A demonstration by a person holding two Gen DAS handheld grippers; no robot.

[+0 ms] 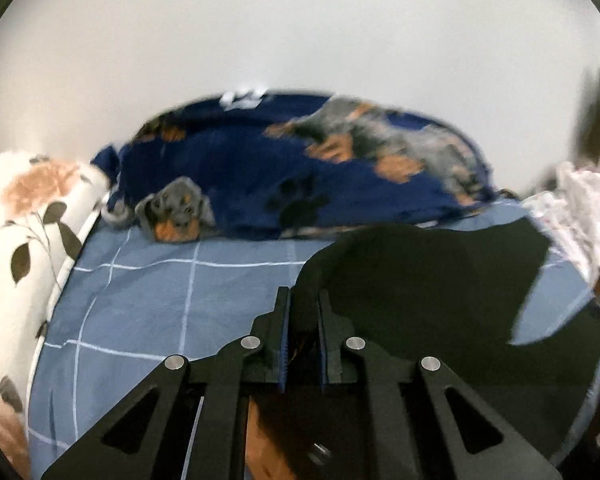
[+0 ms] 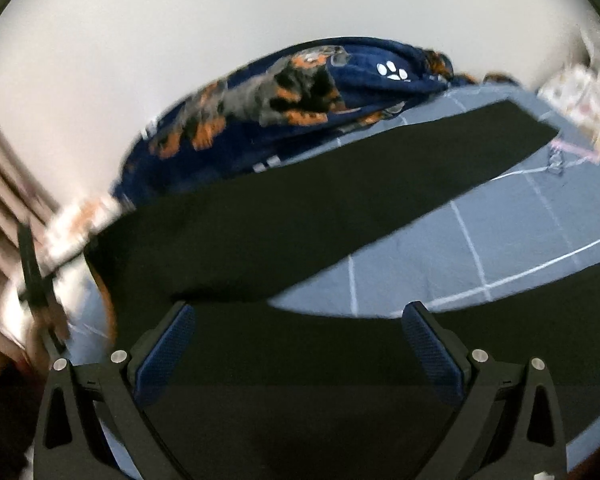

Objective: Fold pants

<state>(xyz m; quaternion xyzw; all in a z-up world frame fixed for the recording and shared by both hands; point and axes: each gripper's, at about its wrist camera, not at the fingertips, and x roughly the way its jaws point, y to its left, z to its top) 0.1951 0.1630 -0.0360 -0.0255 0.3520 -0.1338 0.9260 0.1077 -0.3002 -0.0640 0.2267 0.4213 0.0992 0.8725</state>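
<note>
The black pants lie on the blue checked bed sheet. My left gripper is shut on an edge of the pants, and a fold of black cloth rises between its blue pads. In the right wrist view one pant leg stretches up to the right, with its left end raised off the sheet. More black cloth lies under my right gripper, which is open with its blue pads wide apart and nothing pressed between them.
A navy blanket with a dog print is bunched along the far side of the bed against a white wall. A floral pillow lies at the left. Pale patterned cloth sits at the right edge.
</note>
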